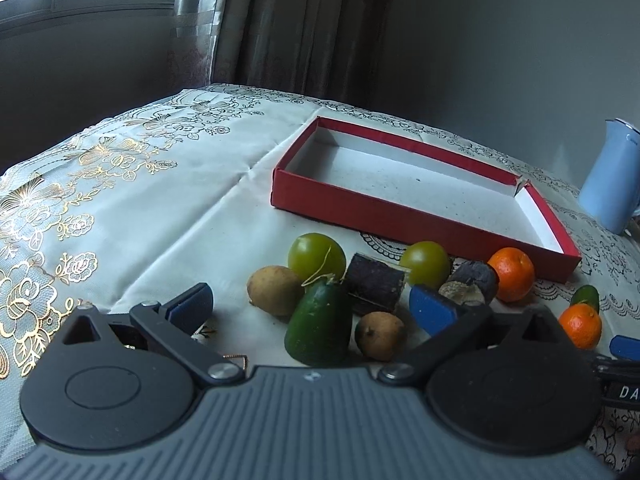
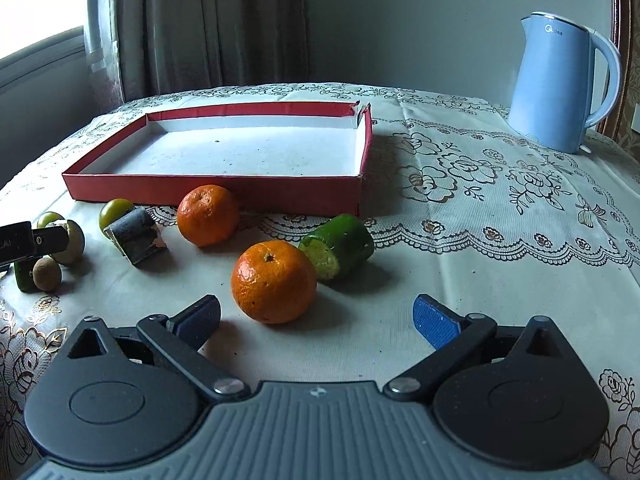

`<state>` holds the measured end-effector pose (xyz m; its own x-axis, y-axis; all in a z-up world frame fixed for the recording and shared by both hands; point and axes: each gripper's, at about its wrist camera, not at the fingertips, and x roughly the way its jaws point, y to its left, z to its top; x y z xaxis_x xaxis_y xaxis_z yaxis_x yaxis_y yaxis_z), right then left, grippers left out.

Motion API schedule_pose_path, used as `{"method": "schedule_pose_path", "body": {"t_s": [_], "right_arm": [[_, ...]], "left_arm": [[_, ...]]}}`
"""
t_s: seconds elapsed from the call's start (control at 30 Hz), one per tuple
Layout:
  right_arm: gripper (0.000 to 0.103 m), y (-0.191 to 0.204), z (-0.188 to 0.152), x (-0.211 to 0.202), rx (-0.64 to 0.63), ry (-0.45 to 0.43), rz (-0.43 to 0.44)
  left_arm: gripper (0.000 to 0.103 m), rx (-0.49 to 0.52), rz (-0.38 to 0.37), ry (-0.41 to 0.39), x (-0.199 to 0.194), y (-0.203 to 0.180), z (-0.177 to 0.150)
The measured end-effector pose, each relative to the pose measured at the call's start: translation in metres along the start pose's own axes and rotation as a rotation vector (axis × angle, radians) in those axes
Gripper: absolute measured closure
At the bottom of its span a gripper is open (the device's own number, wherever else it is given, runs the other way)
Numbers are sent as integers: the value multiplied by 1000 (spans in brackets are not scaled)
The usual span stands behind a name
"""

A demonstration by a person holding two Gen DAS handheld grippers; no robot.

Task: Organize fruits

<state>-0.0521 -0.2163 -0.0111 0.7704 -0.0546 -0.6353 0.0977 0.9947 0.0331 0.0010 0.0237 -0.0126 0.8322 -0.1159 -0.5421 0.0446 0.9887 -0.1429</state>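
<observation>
You hold both grippers, left [image 1: 310, 304] and right [image 2: 316, 322], wide open, ready to put fruit in the empty box [image 2: 216, 186].

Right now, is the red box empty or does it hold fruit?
Empty: the red box shows only its bare white floor; all fruit lies outside on the tablecloth.

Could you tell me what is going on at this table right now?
A person holds two grippers over a tablecloth strewn with fruit. The left gripper is open around a green avocado; the right gripper is open just short of an orange. The red box is still empty.
</observation>
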Motion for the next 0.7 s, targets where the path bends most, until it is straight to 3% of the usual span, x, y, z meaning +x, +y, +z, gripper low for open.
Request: {"method": "schedule_pose_path", "body": {"t_s": [0.17,0.43,0.7], "right_arm": [[0,1,0,1,-1,5,-2],[0,1,1,1,-2,6,-3],[0,1,0,1,-2,6,-3]], "left_arm": [[0,94,34,-4,-8,-13,-8],[0,140,94,40,0,-21,-10],[0,136,93,51,2,-19,-9]]}}
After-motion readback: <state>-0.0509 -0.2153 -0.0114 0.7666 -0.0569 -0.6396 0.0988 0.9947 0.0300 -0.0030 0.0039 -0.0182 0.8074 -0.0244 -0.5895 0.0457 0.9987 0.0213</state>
